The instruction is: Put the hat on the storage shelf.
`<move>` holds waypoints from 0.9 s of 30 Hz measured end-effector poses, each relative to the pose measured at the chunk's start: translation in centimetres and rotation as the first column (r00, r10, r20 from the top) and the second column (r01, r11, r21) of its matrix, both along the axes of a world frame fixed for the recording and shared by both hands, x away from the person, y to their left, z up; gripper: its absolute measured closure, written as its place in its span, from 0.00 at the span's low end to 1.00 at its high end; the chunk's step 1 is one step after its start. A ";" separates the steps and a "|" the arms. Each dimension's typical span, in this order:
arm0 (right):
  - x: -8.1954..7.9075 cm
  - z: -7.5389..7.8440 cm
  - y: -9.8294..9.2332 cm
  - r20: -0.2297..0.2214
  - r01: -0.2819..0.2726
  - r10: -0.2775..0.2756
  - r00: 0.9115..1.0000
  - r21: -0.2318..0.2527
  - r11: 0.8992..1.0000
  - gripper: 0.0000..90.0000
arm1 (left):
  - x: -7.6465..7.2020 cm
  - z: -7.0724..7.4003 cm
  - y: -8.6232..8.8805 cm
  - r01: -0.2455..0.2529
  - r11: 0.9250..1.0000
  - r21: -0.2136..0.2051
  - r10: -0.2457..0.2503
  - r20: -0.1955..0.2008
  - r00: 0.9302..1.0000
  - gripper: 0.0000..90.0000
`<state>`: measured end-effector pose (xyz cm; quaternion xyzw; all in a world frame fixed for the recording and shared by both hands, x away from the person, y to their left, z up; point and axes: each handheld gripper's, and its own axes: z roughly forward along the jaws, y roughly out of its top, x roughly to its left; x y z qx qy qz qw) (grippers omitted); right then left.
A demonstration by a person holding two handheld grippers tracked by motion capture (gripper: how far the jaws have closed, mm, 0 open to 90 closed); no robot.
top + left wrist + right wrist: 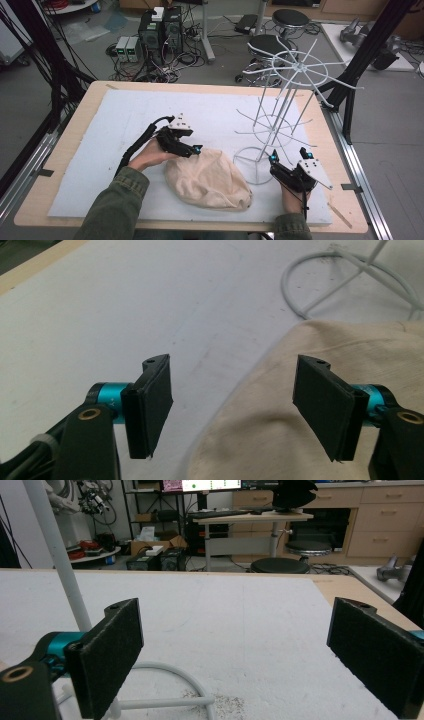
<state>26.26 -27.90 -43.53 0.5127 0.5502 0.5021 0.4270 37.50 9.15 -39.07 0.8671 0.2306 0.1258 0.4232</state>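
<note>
Item: one cream cloth bundle (209,179), lying crumpled at lower centre of the high view on the white mat (125,115); I judge it soft, light and limp, best pinched at its near upper-left edge, where a fold gives my pads something to bite. My left gripper (196,149) hovers at that edge, jaws spread with nothing between them, the hem lying under the gap in the left gripper view. My right gripper (288,156), likewise spread and empty, sits lower right beside the white wire rack (290,75).
</note>
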 end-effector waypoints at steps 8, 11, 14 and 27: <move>0.1 -0.1 0.0 -0.005 -0.016 0.016 1.000 -0.008 1.000 0.08 | 0.3 -1.4 -1.9 0.104 0.993 0.057 -0.098 -0.098 0.990 0.36; 0.2 -0.1 0.1 -0.014 -0.030 0.030 0.999 -0.010 0.999 0.08 | 0.4 -1.9 -1.8 0.116 0.989 0.088 -0.105 -0.121 0.987 0.36; 0.2 -0.1 0.2 -0.019 -0.041 0.040 0.999 -0.010 0.999 0.08 | 0.7 -2.3 -1.8 0.120 0.987 0.109 -0.105 -0.139 0.985 0.36; 0.3 -0.1 0.2 -0.018 -0.037 0.037 0.999 -0.003 0.999 0.08 | 1.9 -3.7 -2.5 0.074 0.980 0.183 -0.031 -0.224 0.974 0.36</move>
